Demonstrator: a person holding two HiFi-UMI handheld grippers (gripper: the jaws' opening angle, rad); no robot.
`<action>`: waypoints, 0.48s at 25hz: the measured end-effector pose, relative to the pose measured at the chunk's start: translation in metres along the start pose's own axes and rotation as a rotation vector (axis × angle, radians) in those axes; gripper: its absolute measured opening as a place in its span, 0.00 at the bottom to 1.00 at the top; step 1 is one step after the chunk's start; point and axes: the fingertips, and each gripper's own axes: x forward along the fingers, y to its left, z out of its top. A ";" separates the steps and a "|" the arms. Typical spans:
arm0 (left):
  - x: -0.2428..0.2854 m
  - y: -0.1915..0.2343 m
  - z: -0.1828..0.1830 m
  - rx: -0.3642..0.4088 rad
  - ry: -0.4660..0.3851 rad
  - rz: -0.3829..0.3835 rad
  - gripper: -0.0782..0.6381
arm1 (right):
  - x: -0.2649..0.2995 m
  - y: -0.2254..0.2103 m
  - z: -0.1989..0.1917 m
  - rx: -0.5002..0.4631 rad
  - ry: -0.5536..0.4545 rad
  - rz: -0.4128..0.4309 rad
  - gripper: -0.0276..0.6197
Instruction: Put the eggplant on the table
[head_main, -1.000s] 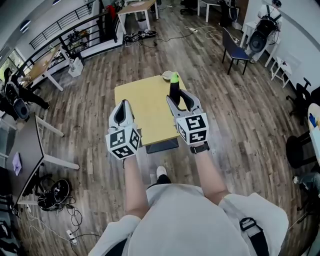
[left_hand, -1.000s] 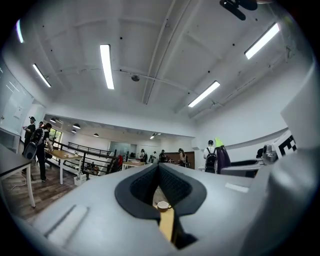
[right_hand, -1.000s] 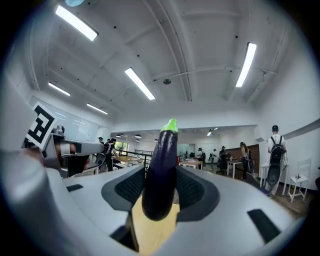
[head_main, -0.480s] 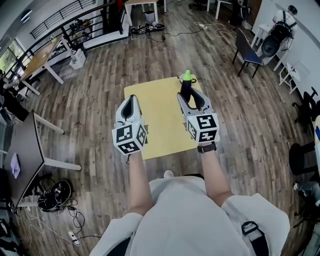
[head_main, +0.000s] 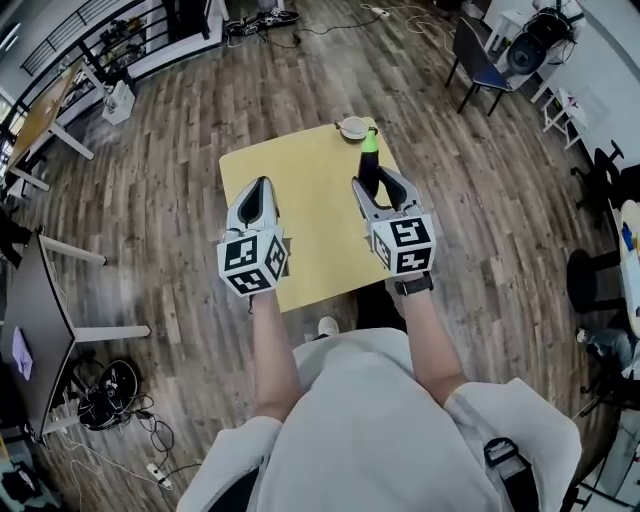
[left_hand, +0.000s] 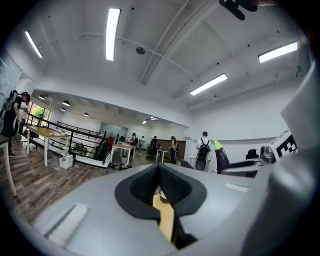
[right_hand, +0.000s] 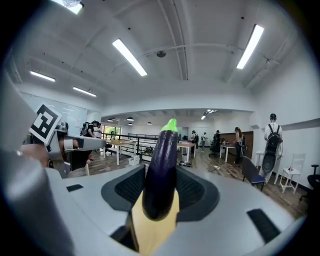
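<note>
A dark purple eggplant (head_main: 368, 168) with a green tip stands upright between the jaws of my right gripper (head_main: 373, 183), which is shut on its lower half. In the right gripper view the eggplant (right_hand: 161, 172) fills the gap, with the yellow tabletop below it. The gripper hangs over the right side of the small yellow table (head_main: 300, 215). My left gripper (head_main: 258, 197) hovers over the table's left side, shut, with nothing held. In the left gripper view its pads (left_hand: 172, 186) nearly meet, and the eggplant (left_hand: 220, 159) shows at the right.
A small bowl (head_main: 352, 127) sits at the table's far edge, just beyond the eggplant. A blue chair (head_main: 475, 62) stands at the back right, a dark desk (head_main: 40, 300) at the left with cables (head_main: 105, 392) on the wood floor beside it.
Both grippers have moved forward and down over the yellow table. The eggplant stays upright in the right gripper, now close to the bowl.
</note>
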 end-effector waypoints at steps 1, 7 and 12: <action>0.007 -0.001 -0.003 -0.005 0.003 -0.006 0.12 | 0.004 -0.004 -0.005 0.003 0.016 0.000 0.34; 0.058 -0.029 -0.026 0.011 0.038 -0.058 0.12 | 0.035 -0.043 -0.032 0.015 0.095 0.005 0.34; 0.097 -0.034 -0.038 0.005 0.076 -0.061 0.12 | 0.066 -0.062 -0.044 0.041 0.146 0.018 0.34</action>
